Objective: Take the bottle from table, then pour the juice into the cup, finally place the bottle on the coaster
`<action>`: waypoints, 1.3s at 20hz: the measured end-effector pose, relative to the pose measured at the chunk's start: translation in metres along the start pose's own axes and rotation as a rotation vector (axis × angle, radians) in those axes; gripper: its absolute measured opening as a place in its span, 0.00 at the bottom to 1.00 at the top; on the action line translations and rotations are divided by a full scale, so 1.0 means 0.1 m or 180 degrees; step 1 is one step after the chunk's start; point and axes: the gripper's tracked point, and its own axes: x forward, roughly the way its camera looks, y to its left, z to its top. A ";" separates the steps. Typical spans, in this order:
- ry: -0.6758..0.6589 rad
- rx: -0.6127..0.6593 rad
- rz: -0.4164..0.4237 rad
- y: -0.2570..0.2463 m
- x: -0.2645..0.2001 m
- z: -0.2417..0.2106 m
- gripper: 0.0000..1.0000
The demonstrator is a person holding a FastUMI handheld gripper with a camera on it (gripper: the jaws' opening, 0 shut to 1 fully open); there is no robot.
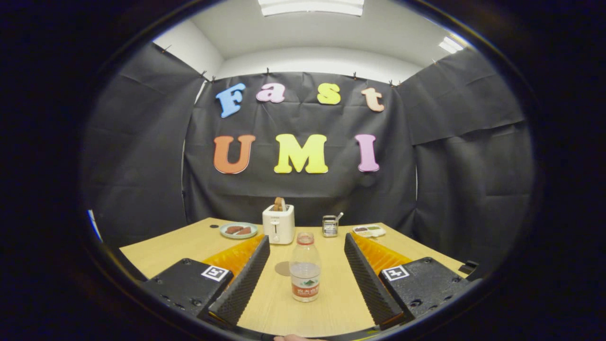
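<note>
A clear plastic bottle (305, 268) with a red, white and green label stands upright on the wooden table (165, 253), holding a little clear liquid. My gripper (307, 238) is open, and the bottle stands between its two fingers (246, 279) with a gap on each side. A round brown coaster (283, 268) lies flat just behind and left of the bottle, partly hidden by it. A small ribbed metal cup (330, 226) with a handle stands beyond the fingers, near the table's far edge.
A white toaster (278, 223) with a slice of bread stands at the back, left of the cup. A green plate (238, 230) with brown food lies left of it, and a small white tray (369, 230) of food sits right of the cup. Black cloth walls surround the table.
</note>
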 end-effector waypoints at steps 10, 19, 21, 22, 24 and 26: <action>0.0158 -0.0175 -0.0046 0.00 0.52 -0.62 1.00; 0.0383 -0.0154 -0.0076 -0.03 0.89 -1.08 1.00; 0.0379 -0.0109 -0.0033 0.00 0.96 -1.09 1.00; 0.0386 -0.0094 -0.0026 -0.01 0.99 -1.13 1.00; 0.0429 -0.0075 -0.0019 -0.01 1.06 -1.20 1.00; 0.0483 -0.0043 -0.0025 -0.03 1.12 -1.28 1.00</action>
